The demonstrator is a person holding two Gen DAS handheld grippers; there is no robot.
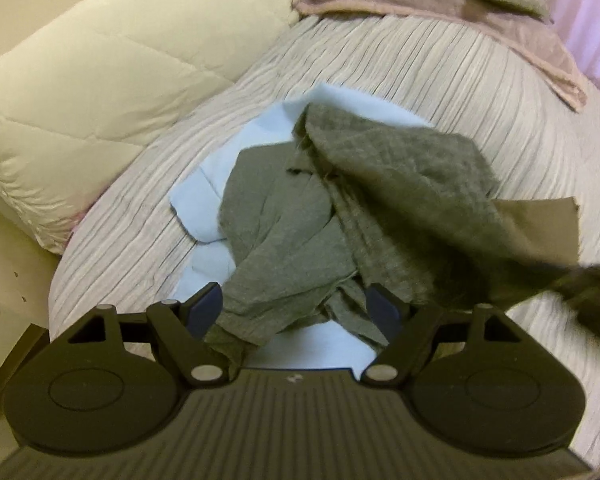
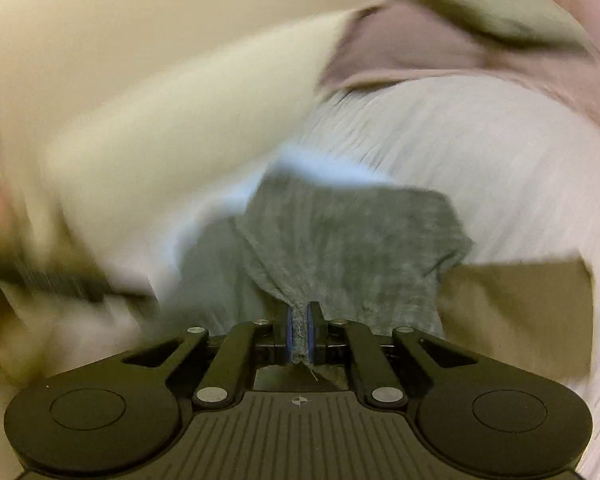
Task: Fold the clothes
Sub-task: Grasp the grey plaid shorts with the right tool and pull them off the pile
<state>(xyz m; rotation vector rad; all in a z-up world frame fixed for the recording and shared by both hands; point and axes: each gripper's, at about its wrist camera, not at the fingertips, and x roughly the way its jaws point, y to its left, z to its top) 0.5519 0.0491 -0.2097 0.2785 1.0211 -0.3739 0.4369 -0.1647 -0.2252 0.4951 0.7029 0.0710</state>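
On the ribbed bedspread [image 1: 480,92], the olive cloth [image 1: 400,184] stretched rightward, pinched by the right gripper [image 2: 300,334]; the left gripper [image 1: 296,308] gaped.

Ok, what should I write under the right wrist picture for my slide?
Right gripper shut on the green cloth, pulling it above the light blue cloth on the ribbed bedspread.

Crumpled olive-green garment [image 1: 284,240], atop light-blue cloth [image 1: 196,200], one edge lifted
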